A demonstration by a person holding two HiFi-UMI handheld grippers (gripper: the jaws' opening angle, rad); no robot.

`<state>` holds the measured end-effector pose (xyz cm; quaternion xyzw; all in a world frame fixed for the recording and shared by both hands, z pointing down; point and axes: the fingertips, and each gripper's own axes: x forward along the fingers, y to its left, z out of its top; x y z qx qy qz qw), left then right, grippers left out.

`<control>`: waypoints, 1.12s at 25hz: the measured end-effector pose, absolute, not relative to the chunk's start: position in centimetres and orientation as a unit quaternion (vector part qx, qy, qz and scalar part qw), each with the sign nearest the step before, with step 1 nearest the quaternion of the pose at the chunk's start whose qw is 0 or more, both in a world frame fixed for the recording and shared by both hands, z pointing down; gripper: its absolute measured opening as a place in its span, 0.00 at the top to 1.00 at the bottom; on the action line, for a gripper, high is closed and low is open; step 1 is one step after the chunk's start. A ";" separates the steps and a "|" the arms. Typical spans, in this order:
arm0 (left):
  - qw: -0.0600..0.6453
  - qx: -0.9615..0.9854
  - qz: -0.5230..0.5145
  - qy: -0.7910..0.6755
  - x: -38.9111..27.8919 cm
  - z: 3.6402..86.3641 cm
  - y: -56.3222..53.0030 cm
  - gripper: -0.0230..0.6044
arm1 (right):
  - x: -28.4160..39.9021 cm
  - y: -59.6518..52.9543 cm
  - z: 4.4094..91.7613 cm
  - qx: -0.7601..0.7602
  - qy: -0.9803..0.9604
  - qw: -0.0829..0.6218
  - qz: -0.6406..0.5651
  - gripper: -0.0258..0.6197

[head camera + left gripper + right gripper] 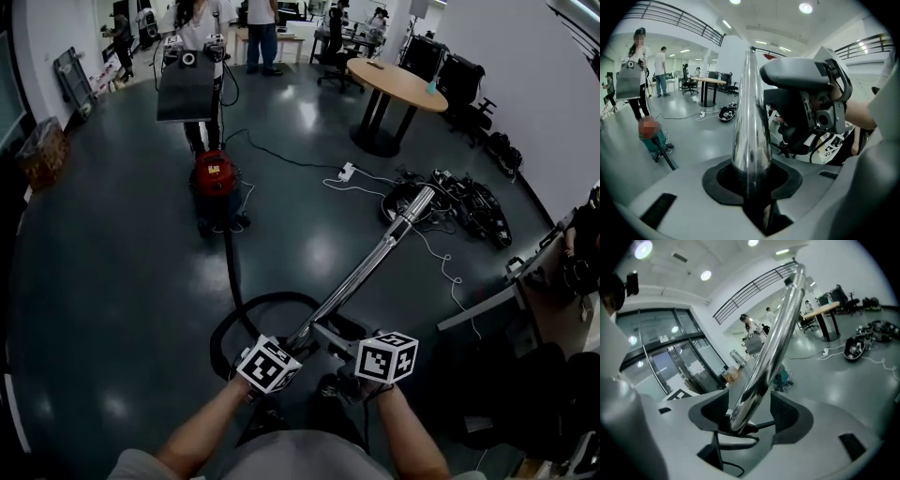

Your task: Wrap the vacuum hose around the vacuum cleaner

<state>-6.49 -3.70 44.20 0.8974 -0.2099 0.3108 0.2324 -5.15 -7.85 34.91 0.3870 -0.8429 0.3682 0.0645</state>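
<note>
The left gripper [751, 180] is clenched on the chrome metal wand [370, 264]: its dark pads press the tube from both sides, and the tube rises straight out from between them. Just beside it, the right gripper [749, 420] stands released. The same wand passes between its spread jaws with a gap on each side, touching neither pad. From the two grippers the wand reaches forward and to the right, slanting away over the dark floor [112, 281]. The black vacuum hose [231, 274] lies in a loop on the floor just in front of and below the left gripper, then runs straight ahead to the red vacuum cleaner [214, 176]. The cleaner stands well ahead of both grippers, slightly left. A person [197, 28] stands beyond it, and a round table [398, 82] stands far ahead to the right
</note>
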 end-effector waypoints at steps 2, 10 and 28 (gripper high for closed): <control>0.236 0.897 0.304 -0.220 -6.6 43.9 -4.2 0.78 | -6.0 -9.1 35.0 0.377 -0.838 0.039 0.392 0.56; 0.245 0.889 0.285 -0.261 -5.8 42.2 -5.9 0.78 | -8.0 -13.2 33.8 0.331 -0.852 0.000 0.406 0.56; 0.262 0.873 0.245 -0.331 2.4 42.4 -10.5 0.78 | -2.9 -18.2 33.5 0.271 -0.868 -0.012 0.417 0.79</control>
